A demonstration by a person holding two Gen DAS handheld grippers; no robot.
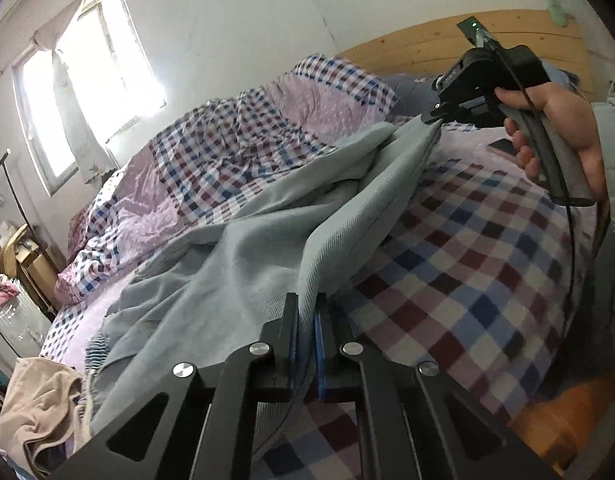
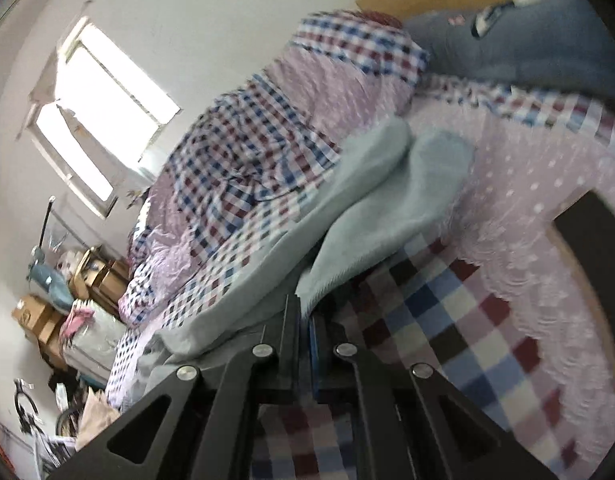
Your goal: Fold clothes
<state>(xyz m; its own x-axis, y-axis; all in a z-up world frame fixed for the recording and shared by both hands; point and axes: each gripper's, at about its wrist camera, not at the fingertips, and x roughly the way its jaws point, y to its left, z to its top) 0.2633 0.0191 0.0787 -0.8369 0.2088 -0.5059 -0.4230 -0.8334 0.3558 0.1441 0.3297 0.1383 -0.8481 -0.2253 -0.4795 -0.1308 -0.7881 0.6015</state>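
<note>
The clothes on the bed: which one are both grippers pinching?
The pale grey-blue garment, pinched by the left gripper and right gripper. The beige one lies untouched at the bed's edge.

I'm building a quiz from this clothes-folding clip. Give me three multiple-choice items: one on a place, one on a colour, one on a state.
1. Where does the beige crumpled cloth lie in the left wrist view?
A. lower left, at the bed's edge
B. against the headboard
C. on the windowsill

2. What colour is the garment that both grippers hold?
A. orange
B. pale grey-green
C. black

3. How does the left gripper stand?
A. wide open
B. shut on the garment
C. shut on nothing

Answers:
A, the beige crumpled cloth sits lower left.
B, the garment is pale grey-green.
C is wrong; B, the left gripper pinches its fabric, as does the right gripper.
</note>
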